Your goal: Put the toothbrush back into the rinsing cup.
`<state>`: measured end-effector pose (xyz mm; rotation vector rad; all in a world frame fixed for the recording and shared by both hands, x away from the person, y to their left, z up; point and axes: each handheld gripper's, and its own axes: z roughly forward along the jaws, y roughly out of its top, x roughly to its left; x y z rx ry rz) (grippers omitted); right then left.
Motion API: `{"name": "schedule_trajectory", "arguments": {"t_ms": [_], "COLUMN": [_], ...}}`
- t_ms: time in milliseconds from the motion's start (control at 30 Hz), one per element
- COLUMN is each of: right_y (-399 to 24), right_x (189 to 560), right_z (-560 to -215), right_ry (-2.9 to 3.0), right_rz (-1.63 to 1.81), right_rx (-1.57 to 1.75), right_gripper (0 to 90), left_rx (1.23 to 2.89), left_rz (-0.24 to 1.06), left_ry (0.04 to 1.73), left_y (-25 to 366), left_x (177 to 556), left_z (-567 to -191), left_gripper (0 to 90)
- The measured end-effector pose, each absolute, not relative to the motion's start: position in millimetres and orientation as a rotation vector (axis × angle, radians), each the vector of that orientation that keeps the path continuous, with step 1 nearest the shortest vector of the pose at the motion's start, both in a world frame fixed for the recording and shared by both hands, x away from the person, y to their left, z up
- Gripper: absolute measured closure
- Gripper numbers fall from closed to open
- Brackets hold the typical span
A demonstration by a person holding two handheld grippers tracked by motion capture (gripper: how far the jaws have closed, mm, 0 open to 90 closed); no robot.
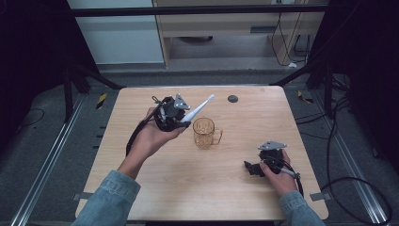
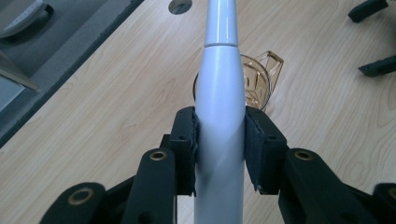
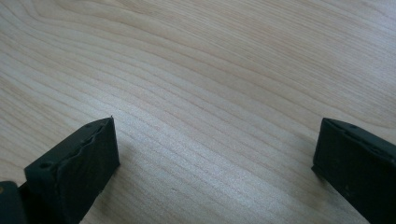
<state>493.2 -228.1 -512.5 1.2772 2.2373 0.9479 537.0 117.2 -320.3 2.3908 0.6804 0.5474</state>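
- Left gripper (image 1: 184,121) clenched on a white electric toothbrush (image 1: 197,109), pads pressing its thick body; held above the desk (image 1: 141,113).
- Toothbrush long axis slants up and away, head end past the amber glass mug (image 1: 204,133).
- Mug upright, just beside and below the left gripper; mouth open, handle on the far side from it.
- Right gripper (image 1: 256,168) released, resting low, well apart from mug.
- Open desk all round; left hand nearer.

A light wooden table (image 1: 211,188) sits in the middle of the picture. A small dark round hole (image 1: 232,99) is near its top edge. Black cables (image 1: 348,179) curl on the grey floor (image 1: 42,155) at the right.
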Motion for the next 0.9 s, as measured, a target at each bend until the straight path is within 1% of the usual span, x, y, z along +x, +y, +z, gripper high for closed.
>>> {"name": "schedule_trajectory", "arguments": {"t_ms": [167,900], "right_y": [-228,-228], "right_x": [493,493], "right_z": [-512,-512], "right_ry": [2.237,2.238], "right_rz": [0.948,0.948], "right_rx": [1.278,1.277], "right_gripper": [0.3,0.3], "left_rx": [2.369,2.337], "left_rz": [0.546,0.569], "left_ry": [0.689,0.678], "left_y": [116,98], "left_x": [535,551], "left_z": [-317,-305], "left_gripper": [66.4,66.4]}}
